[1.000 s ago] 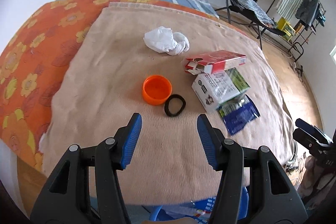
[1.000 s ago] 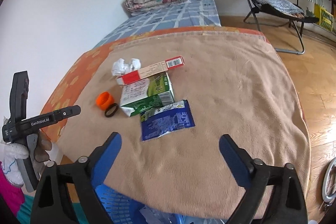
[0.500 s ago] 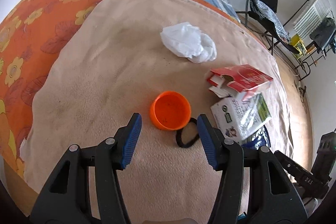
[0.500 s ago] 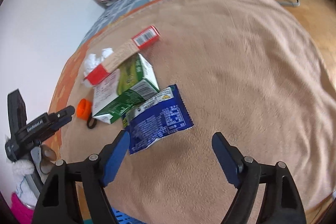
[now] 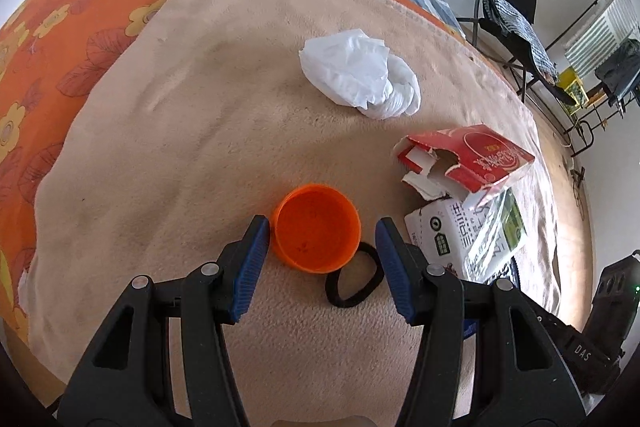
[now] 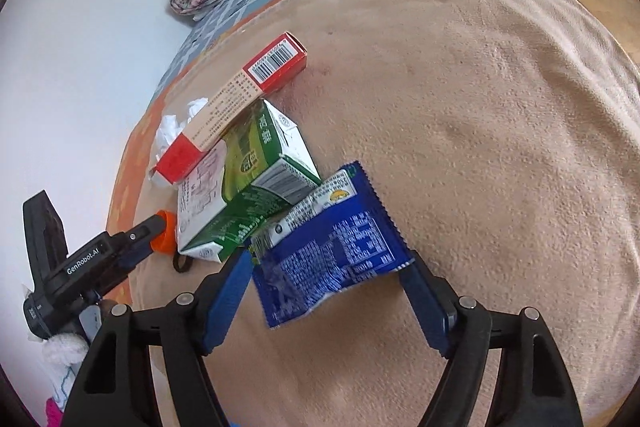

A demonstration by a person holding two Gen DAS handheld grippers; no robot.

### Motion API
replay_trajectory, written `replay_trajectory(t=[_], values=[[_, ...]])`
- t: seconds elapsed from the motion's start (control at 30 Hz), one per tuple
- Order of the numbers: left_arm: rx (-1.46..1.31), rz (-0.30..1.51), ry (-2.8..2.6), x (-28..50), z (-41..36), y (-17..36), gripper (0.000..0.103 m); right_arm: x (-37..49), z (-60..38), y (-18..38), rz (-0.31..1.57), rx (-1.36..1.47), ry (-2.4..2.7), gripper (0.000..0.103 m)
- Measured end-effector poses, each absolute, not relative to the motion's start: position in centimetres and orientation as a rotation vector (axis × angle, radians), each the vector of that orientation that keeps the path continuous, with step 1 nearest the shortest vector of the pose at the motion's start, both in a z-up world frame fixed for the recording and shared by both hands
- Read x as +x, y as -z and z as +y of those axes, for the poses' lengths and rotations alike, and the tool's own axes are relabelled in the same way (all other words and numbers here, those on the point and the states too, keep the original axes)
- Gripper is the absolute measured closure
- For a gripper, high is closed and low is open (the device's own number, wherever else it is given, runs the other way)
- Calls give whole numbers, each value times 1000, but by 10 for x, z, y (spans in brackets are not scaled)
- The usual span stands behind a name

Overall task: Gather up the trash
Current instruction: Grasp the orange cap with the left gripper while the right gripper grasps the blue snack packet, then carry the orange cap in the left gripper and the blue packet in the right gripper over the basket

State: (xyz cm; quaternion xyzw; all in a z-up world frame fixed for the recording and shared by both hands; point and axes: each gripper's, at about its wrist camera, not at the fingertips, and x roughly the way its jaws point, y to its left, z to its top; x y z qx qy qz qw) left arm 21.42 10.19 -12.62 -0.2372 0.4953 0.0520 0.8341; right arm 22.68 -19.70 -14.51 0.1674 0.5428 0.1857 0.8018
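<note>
— Blue pads first. What do you have on the left gripper?

— I see its jaws parted, one on either side of the orange cap. The left pad sits just at the cap's rim; the other pad stands clear of it, so I record no grip. A black hair band lies on the beige blanket, touching the cap's near edge, partly between the jaws.

— And the right gripper?

— Its jaws have just been closing and stand wide, straddling the blue wrapper. The right pad meets the wrapper's corner; I cannot tell whether the left pad presses on it. I record it as not yet clamped.

— Farther out?

— I note the wrapper's far end is tucked against a green and white carton. A long red box rests tilted across the carton's top, its torn end open. Crumpled white tissue lies beyond the box, apart from the cap. An orange flowered sheet shows beside the blanket.
</note>
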Motion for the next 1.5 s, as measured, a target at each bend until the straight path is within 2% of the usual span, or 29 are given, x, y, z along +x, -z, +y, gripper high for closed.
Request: replay_trajectory(t=[0.17, 0.27, 0.5, 0.73, 0.93, 1.5], values=[[-487, 1050, -122, 220, 99, 130, 47, 235, -190, 146, 1145, 368, -372, 26], [-475, 1056, -126, 222, 97, 132, 47, 236, -185, 145, 1134, 346, -351, 33], [-465, 1057, -121, 223, 100, 135, 51, 245, -189, 146, 1137, 366, -331, 64], [-473, 1038, -137, 223, 108, 133, 52, 245, -197, 144, 1136, 415, -362, 80], [-469, 1021, -146, 219, 114, 128, 52, 235, -193, 129, 1100, 357, -394, 84], [-420, 953, -111, 166, 130, 91, 52, 194, -201, 87, 969, 164, -460, 86]])
